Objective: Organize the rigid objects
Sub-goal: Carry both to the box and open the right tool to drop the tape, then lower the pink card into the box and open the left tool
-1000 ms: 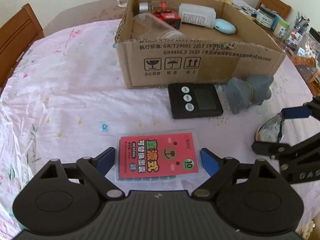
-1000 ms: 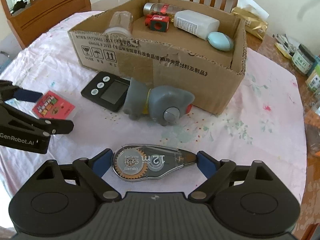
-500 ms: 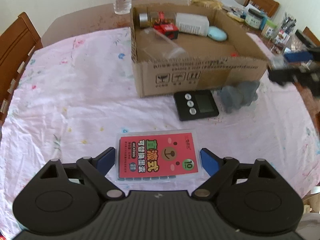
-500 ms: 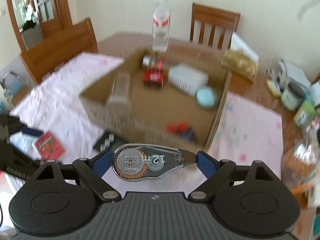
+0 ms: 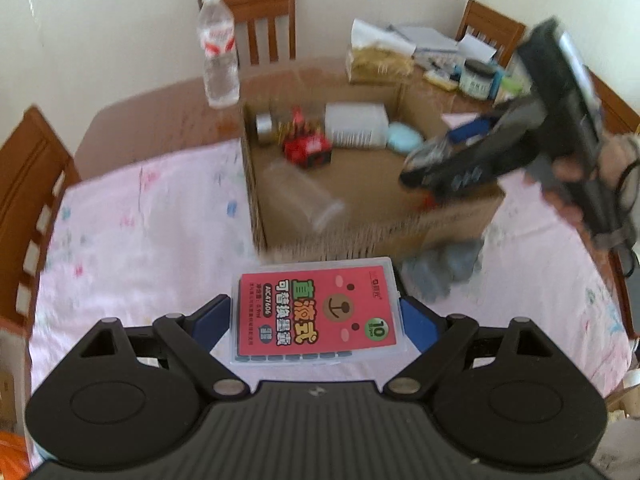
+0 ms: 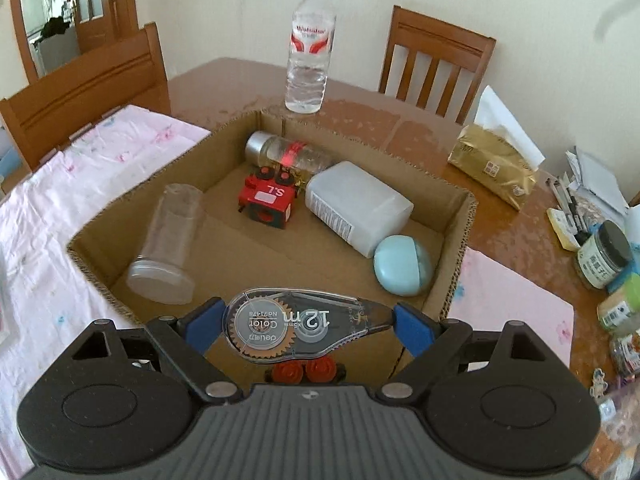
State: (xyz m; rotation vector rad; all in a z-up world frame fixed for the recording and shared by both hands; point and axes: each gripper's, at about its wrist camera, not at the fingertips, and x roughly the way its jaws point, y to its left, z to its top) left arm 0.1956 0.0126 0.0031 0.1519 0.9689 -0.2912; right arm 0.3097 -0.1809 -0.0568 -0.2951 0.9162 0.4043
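Observation:
My left gripper [image 5: 316, 314] is shut on a clear flat case with a red bear label [image 5: 316, 312], held above the pink cloth in front of the cardboard box [image 5: 256, 184]. My right gripper [image 6: 308, 322] is shut on a clear correction tape dispenser [image 6: 304, 324], hanging over the near part of the open cardboard box [image 6: 460, 248]. In the left wrist view the right gripper [image 5: 448, 148] shows blurred over the box's right side, held by a hand [image 5: 568, 204]. Inside the box lie a clear jar [image 6: 168, 244], a red toy [image 6: 268, 200], a white bottle [image 6: 356, 208] and a pale blue case [image 6: 402, 264].
A water bottle [image 6: 308, 48] stands behind the box. A grey toy [image 5: 444, 268] lies on the cloth by the box's front. A tissue pack [image 6: 496, 168] and jars [image 6: 604, 256] crowd the table's right side. Wooden chairs [image 6: 432, 64] ring the table.
Both grippers have risen with their loads. The right one has swung from the cloth in front of the box to over the box's inside; the timer has gone out of sight.

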